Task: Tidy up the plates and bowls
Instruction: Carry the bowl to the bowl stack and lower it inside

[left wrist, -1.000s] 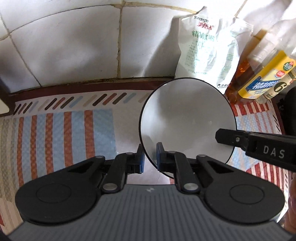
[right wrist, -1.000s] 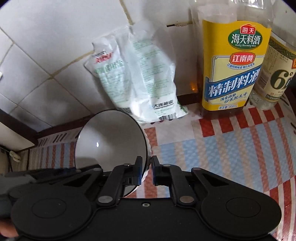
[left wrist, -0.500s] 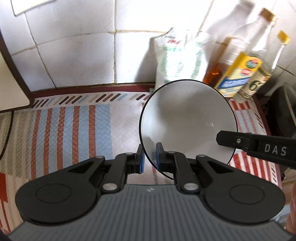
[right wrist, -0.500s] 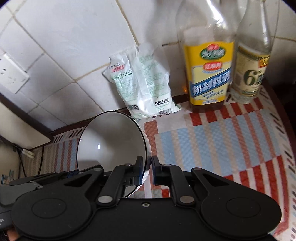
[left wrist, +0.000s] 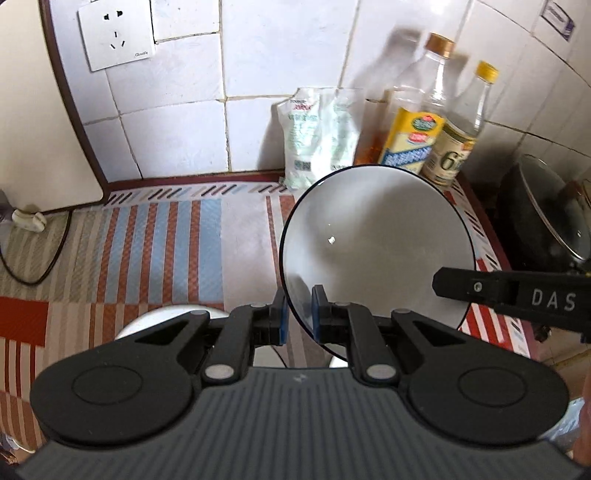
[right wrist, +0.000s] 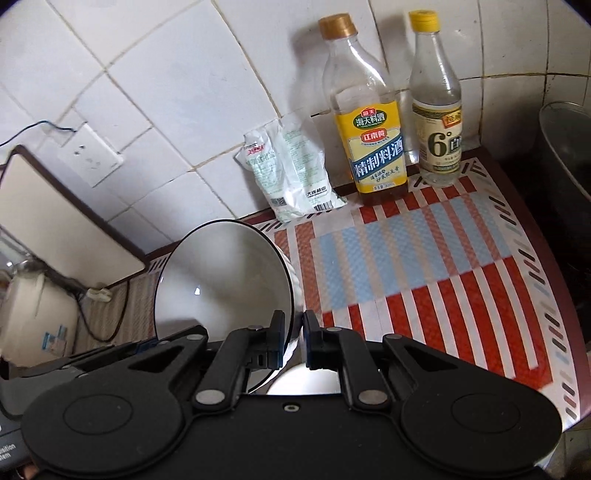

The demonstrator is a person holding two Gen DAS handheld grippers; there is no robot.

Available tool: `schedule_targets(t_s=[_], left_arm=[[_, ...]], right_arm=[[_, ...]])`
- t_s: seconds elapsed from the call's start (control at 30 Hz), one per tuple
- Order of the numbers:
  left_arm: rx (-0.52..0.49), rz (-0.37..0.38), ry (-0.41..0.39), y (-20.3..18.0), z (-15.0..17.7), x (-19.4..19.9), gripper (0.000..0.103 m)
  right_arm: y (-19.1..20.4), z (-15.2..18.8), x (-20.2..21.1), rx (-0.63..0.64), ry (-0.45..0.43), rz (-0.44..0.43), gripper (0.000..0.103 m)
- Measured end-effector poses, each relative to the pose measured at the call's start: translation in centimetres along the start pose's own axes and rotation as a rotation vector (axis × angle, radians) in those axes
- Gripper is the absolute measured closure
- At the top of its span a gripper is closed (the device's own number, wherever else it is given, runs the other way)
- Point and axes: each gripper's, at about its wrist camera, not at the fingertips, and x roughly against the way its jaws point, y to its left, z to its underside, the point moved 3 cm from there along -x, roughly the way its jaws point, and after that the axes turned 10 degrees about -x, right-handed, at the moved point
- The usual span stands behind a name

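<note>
A white bowl (left wrist: 376, 243) with a thin black rim hangs tilted above the striped mat, held from both sides. My left gripper (left wrist: 298, 314) is shut on its near-left rim. In the left wrist view the other gripper's black finger marked DAS (left wrist: 517, 295) reaches in to the bowl's right rim. The right wrist view shows the same bowl (right wrist: 221, 273) on the left, with my right gripper (right wrist: 294, 338) shut on its right rim. More white dishware (left wrist: 166, 317) peeks out below the left gripper, and a white piece (right wrist: 303, 380) lies under the right one.
A white salt bag (right wrist: 291, 173) leans on the tiled wall beside two bottles (right wrist: 369, 122) at the back. A wall socket (left wrist: 116, 35) and a cutting board (left wrist: 33, 110) stand left. A dark wok with a glass lid (left wrist: 546, 221) sits right. A rice cooker (right wrist: 33, 317) is far left.
Both grippers rose and pulled back from the wall with the bowl held between them. Bottles, bag and socket now show smaller and farther; white dishware has come into view underneath.
</note>
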Motion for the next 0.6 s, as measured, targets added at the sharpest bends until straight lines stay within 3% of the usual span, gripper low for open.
schedule_targets(t_s=[0.3, 0.6], left_arm=[[0.014, -0.010, 0.027, -1.6, 3.7, 1.5, 0.092], [-0.002, -0.009, 0.055, -2.6, 5.0, 0.9, 0.092]], right_arm=[[-1.7, 3.6, 1.8, -0.009, 0.019, -0.005, 0.089], [-3.8, 5.4, 1.6, -0.037, 0.030, -0.030, 0.088]])
